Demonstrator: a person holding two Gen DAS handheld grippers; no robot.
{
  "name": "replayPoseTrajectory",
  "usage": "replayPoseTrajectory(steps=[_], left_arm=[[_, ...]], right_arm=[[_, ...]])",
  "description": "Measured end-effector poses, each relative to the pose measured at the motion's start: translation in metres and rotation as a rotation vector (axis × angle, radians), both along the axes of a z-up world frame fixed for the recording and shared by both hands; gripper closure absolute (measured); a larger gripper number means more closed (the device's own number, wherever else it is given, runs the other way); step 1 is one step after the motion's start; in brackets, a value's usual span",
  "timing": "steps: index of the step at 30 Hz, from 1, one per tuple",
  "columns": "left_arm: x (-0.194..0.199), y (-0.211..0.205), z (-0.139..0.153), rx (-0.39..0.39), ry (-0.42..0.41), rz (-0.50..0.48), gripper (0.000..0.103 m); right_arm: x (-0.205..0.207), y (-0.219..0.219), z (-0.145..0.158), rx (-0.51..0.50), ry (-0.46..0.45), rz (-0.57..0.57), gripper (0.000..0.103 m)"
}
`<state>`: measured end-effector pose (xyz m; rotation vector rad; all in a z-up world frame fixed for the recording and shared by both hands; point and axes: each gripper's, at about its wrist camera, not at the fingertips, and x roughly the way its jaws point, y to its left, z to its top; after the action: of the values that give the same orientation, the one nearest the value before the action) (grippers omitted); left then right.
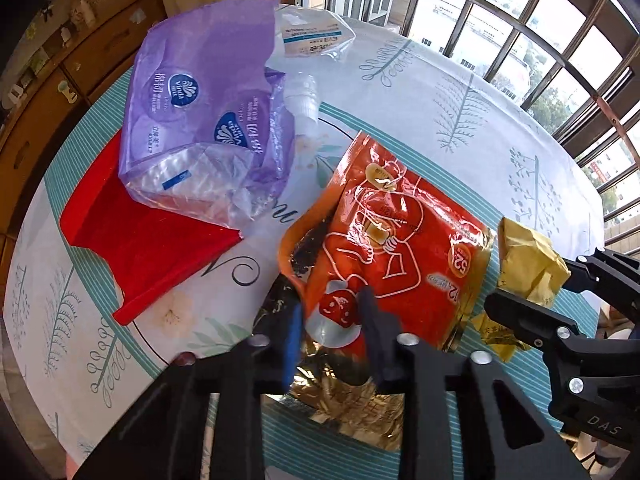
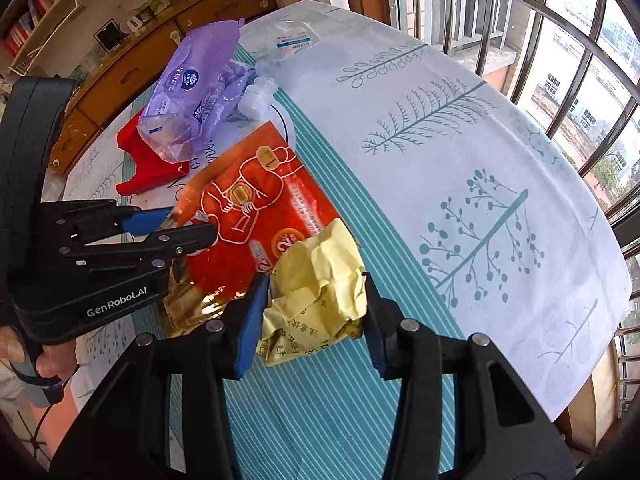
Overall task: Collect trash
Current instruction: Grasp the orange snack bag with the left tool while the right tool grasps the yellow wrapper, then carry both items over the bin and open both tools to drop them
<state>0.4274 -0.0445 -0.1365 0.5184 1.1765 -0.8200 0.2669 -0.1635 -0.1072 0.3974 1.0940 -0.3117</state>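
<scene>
A red-orange snack bag (image 1: pixel 400 232) with gold foil lining lies on the table. My left gripper (image 1: pixel 326 292) is shut on its near edge, with the bag puckered between the blue pad and the black finger. In the right wrist view the same left gripper (image 2: pixel 192 222) pinches the snack bag (image 2: pixel 256 208) from the left. My right gripper (image 2: pixel 314 280) is shut on a crumpled yellow wrapper (image 2: pixel 320 272) just right of the bag. The left wrist view shows that right gripper (image 1: pixel 532 284) with the yellow wrapper (image 1: pixel 528 252) in it.
A purple tissue-pack wrapper (image 1: pixel 200 120) lies on a red plastic scoop (image 1: pixel 152 240) at the far left. A clear spouted pouch (image 1: pixel 312 36) lies behind them. The patterned tablecloth (image 2: pixel 460 160) drops off at the right, beside window bars (image 1: pixel 560 40). A wooden cabinet (image 2: pixel 132 68) stands behind.
</scene>
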Motion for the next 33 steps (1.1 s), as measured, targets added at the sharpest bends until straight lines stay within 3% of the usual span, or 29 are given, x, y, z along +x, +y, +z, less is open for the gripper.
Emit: replayPoseTrajectory(steps=[3,12,21,33], left_arm=[[-0.005,0.004,0.001,-0.025,0.026,0.028,0.102],[-0.026,0.027,0.027,-0.120,0.069,0.148,0.103],[-0.071,0.037,0.069,-0.166,0.039,0.200,0.103],[-0.166,0.048,0.121,-0.200,-0.027,0.350,0.103]], right_arm=[[-0.001,-0.001,-0.003,0.009,0.005,0.008,0.062],[-0.019,-0.010,0.003,0.027,-0.017,0.004,0.063],[-0.046,-0.016,0.032,0.040,-0.061,0.030,0.063],[-0.113,-0.016,0.077,0.073,-0.095,0.252,0.063]])
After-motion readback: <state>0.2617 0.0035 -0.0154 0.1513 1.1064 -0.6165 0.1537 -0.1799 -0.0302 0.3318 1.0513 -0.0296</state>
